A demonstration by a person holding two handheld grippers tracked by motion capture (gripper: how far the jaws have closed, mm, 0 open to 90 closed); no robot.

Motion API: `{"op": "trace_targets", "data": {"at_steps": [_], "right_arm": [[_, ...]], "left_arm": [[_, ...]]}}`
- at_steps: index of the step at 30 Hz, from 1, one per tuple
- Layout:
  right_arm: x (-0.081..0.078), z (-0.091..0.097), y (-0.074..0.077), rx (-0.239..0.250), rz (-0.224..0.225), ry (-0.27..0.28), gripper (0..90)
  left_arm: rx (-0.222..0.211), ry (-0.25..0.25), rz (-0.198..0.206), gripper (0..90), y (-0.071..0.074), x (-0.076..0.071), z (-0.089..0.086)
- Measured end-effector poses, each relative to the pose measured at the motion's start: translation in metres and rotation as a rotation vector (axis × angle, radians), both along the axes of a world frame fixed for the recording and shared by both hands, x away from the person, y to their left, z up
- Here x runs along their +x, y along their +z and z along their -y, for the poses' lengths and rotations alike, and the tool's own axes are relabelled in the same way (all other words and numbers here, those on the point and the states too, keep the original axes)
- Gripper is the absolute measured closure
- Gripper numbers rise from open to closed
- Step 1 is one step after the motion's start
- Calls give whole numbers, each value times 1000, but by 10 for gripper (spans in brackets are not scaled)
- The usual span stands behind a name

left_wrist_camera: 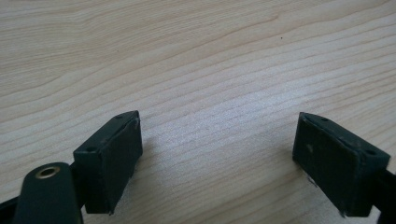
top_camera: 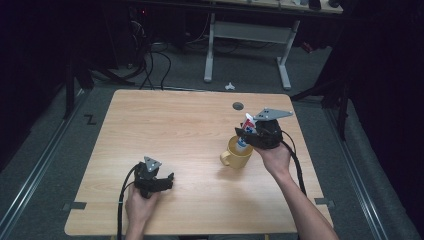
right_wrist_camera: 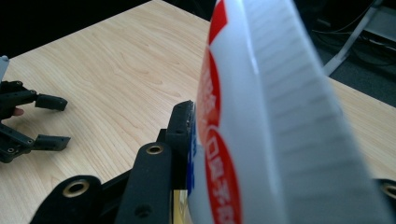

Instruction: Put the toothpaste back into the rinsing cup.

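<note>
White-and-red tube [right_wrist_camera: 261, 116] is pinched in my right tongs [top_camera: 248, 134], its low end dipping into the yellow mug [top_camera: 236, 156] right under them. My left tongs [left_wrist_camera: 217, 158] sit spread wide over bare wooden table [left_wrist_camera: 196, 60], nothing between them.

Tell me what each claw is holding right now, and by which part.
The right claw grips a white-and-red tube across its flat body, above the yellow mug. The left claw stands open, holding nothing.

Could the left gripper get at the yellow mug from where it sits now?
Probably yes: the left gripper stands open and bare table lies between it and the yellow mug. But the right gripper holds a toothpaste tube over its mouth.
</note>
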State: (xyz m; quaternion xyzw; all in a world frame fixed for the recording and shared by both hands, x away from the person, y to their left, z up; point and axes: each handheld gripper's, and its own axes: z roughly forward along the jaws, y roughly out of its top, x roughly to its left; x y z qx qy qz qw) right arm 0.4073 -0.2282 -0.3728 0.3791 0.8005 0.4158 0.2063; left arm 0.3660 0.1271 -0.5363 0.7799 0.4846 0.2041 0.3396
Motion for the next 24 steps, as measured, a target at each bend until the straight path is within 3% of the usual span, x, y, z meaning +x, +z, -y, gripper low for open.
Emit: {"op": "trace_targets", "data": {"at_steps": [24], "right_arm": [[12, -2, -28, -10, -56, 7, 687]], "left_arm": [[-6, -22, -2, 157, 0, -1, 0]]}}
